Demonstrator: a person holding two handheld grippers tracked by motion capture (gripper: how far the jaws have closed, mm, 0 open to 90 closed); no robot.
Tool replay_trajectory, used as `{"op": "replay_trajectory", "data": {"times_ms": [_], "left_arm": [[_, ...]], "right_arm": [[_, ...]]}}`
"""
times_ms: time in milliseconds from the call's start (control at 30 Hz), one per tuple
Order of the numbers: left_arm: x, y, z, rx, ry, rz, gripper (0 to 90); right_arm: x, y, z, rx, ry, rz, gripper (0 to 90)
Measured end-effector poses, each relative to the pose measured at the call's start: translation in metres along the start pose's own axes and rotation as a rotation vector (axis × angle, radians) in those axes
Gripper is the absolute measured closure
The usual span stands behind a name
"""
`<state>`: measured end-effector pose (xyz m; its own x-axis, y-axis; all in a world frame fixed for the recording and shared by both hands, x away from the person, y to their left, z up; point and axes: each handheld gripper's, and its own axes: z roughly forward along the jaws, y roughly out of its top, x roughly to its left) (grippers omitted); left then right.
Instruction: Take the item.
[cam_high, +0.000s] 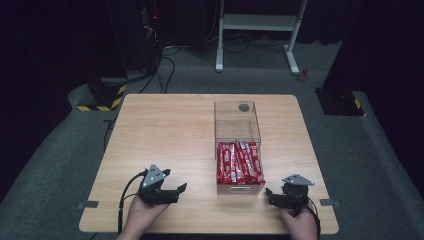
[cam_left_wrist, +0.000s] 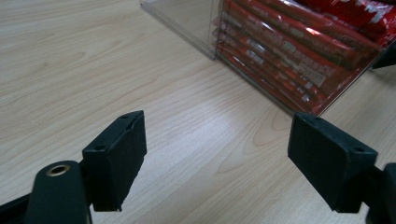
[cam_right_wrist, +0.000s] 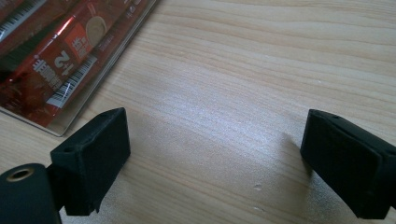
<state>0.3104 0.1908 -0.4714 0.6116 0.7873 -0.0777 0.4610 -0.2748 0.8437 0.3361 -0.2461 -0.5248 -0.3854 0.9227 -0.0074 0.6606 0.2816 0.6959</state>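
Spreading across most of the high view, the wooden table (cam_high: 165, 130) stands on grey carpet (cam_high: 50, 150), with dark curtains around it. Beyond its far edge stands a white metal frame (cam_high: 257, 30), cables trail across the floor, and a yellow-and-black striped base (cam_high: 102, 97) sits off the far left corner.

On the table, right of centre, is a clear plastic box (cam_high: 237, 145) with its long side running away from the person. Its far half is bare and see-through with a round dark hole (cam_high: 244, 107) in the top; its near half is packed with red snack packets (cam_high: 239, 162) lying side by side.

The left gripper (cam_high: 167, 192) rests near the table's front edge, left of the box and well apart from it, held in a hand (cam_high: 142, 217). In the left gripper view its jaws stand wide apart over bare wood, with the box's corner and stacked red packets (cam_left_wrist: 289, 51) ahead.

The right gripper (cam_high: 280, 196) sits just beside the box's near right corner, held by the other hand (cam_high: 300, 222). In the right gripper view its jaws are likewise spread with nothing between them, and the box's edge (cam_right_wrist: 70, 79) with barcoded packets lies to one side. Nothing lies between either gripper and the box.
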Motion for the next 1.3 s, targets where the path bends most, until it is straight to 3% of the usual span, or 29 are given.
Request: {"op": "replay_trajectory", "data": {"times_ms": [633, 1000, 1300], "left_arm": [[-0.020, 0.021, 0.012, -0.014, -0.056, 0.040, 20.9], [-0.028, 0.039, 0.018, -0.054, -0.075, 0.062, 21.3], [-0.031, 0.041, 0.022, -0.055, -0.088, 0.063, 21.8]], "right_arm": [[0.000, 0.000, 0.000, 0.002, 0.002, -0.003, 8.1], [0.000, 0.000, 0.000, 0.001, 0.003, -0.003, 8.1], [0.000, 0.000, 0.000, 0.001, 0.003, -0.003, 8.1]]}}
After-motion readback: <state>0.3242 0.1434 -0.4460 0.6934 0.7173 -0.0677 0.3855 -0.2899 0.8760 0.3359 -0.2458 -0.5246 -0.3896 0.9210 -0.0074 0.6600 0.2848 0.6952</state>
